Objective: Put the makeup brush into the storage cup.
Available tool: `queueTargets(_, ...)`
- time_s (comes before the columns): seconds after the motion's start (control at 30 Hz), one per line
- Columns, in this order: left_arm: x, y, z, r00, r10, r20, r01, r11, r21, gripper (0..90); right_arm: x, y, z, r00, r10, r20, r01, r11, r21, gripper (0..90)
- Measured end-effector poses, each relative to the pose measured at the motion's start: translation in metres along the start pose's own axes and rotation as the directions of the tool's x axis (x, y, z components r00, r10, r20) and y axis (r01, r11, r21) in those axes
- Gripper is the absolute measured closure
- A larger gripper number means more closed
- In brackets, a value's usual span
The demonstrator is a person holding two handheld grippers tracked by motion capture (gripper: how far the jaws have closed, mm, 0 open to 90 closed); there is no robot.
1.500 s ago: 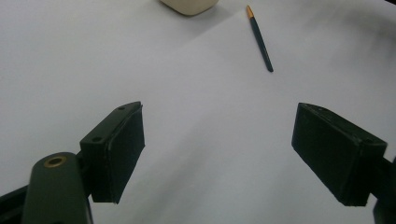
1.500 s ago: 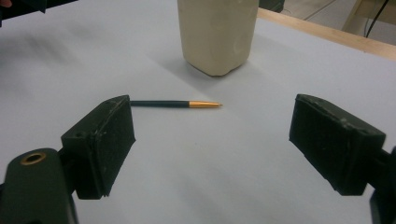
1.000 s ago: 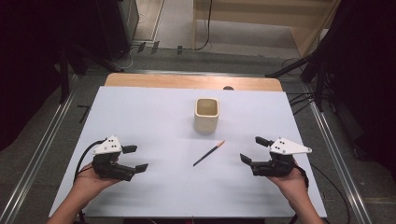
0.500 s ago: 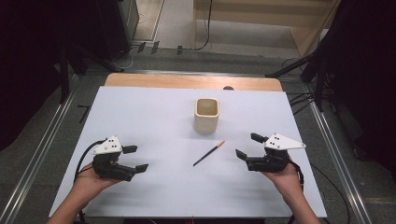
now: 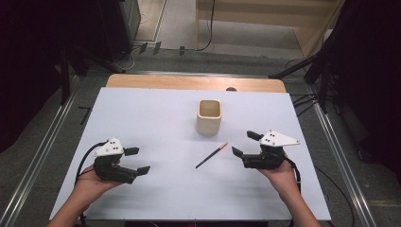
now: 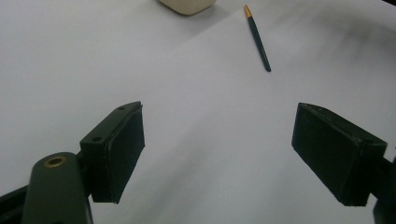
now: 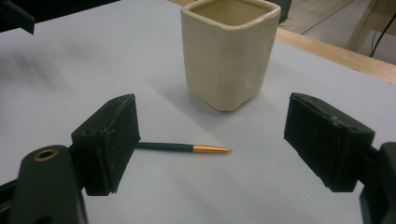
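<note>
A cream square cup (image 5: 209,116) (image 7: 229,51) stands upright at the middle of the white table top; its base edge (image 6: 187,5) shows in the left gripper view. A dark pencil with a gold tip (image 5: 211,155) (image 7: 184,148) (image 6: 258,37) lies flat in front of it. My right gripper (image 5: 244,144) (image 7: 210,144) is open, just right of the pencil's tip, with the pencil's dark end passing behind its left jaw. My left gripper (image 5: 137,161) (image 6: 219,149) is open and holds nothing, well left of the pencil.
The white table top (image 5: 156,123) has a wooden strip (image 5: 189,82) along its far edge. Metal rails (image 5: 42,151) run along both sides on the floor. A hand (image 5: 283,175) holds each gripper from the near edge, and a cable (image 5: 87,156) trails from the left one.
My right gripper has moved left and slightly forward, closer to the pencil. The left gripper, the cup and the pencil have stayed put.
</note>
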State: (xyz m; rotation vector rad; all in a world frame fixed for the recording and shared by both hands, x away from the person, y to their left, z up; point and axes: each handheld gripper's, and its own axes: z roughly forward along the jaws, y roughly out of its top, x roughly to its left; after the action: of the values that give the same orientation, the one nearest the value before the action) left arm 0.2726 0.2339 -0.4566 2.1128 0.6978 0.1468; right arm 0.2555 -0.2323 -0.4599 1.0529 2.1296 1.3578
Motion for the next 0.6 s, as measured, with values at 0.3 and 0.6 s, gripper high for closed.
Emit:
queueTargets(0.3,0.0,0.0,0.0,1.0,0.0,0.0,0.0,1.0,0.0,17.8,0.001,0.005,0.006,1.0,0.003,-0.004,-0.003,1.0,-0.004,19.2)
queueTargets(0.6,0.0,0.0,0.0,1.0,-0.001,0.002,0.001,1.0,-0.002,17.9,0.006,0.012,0.018,0.9998,-0.005,-0.018,0.005,1.0,-0.009,19.5)
